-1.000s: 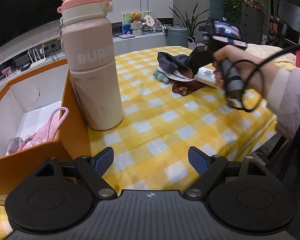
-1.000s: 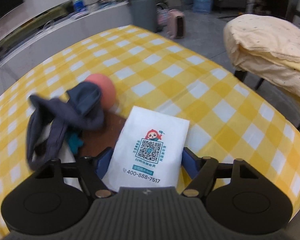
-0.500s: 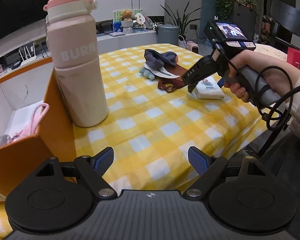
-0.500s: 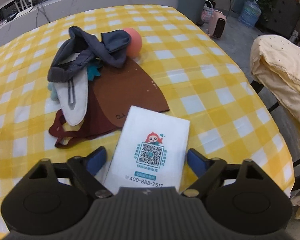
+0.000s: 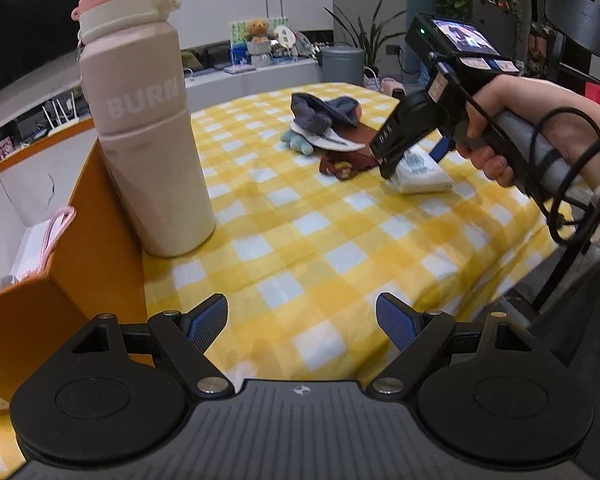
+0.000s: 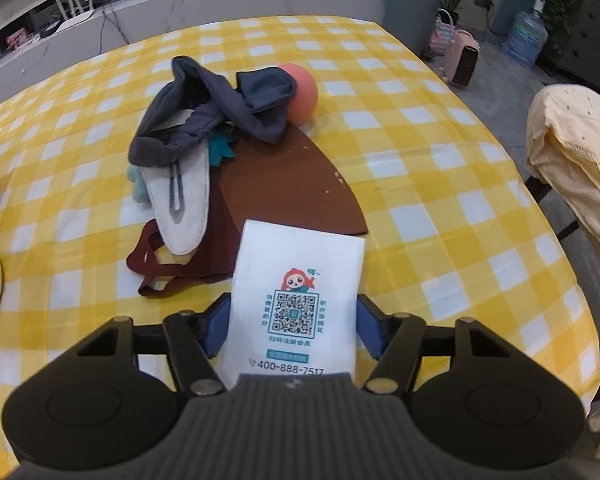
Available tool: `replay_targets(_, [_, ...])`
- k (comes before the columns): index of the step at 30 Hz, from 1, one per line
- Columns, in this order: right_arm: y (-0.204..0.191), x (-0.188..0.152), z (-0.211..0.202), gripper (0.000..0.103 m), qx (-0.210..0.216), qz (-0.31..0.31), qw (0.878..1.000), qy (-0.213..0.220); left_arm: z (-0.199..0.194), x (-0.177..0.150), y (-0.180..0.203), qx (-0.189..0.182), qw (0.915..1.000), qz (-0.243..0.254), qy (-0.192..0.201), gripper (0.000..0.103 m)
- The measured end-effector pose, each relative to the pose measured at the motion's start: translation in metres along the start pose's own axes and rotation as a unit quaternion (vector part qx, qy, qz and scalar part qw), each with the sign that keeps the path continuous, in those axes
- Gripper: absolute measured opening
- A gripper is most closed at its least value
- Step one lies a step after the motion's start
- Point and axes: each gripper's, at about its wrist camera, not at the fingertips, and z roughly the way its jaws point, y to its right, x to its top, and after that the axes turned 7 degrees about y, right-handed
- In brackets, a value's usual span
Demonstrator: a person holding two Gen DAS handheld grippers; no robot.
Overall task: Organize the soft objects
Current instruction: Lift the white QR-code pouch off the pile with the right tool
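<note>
Fingers on our right gripper (image 6: pixel 292 330) have just been closing and now pinch the white tissue pack (image 6: pixel 298 300); our left gripper (image 5: pixel 302 320) hangs spread, holding nothing.

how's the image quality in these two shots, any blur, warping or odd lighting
Left wrist view: fisheye bends the room, the pink bottle leans, dim indoor light, the tablecloth's right edge is slightly smeared. Right wrist view: tissue pack print sharp, table rim curved, cooler tint.

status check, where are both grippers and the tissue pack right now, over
Right gripper jaws just closed in, pads against the white tissue pack on the table. Left gripper open, empty. Brown mask lies just beyond the pack.
</note>
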Motion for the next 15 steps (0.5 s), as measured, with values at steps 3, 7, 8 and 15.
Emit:
replay_targets(3, [0.003, 0.003, -0.008, 0.063, 0.013, 0.007, 1.000, 0.012, 0.004, 0.007, 0.003, 0.007, 0.9999, -0.006, 0.010, 0.099])
replay_targets(7, [0.005, 0.010, -0.022, 0.063, 0.018, -0.007, 0.999, 0.037, 0.008, 0.019, 0.004, 0.020, 0.9993, -0.012, 0.028, 0.099])
replay_targets(8, [0.007, 0.012, -0.025, 0.063, 0.021, -0.005, 0.999, 0.042, 0.009, 0.022, 0.005, 0.023, 0.9991, -0.012, 0.034, 0.099])
replay_targets(15, [0.036, 0.020, -0.048, 0.064, 0.020, 0.039, 0.996, 0.076, 0.033, 0.048, 0.012, 0.039, 0.9971, -0.050, 0.041, 0.099])
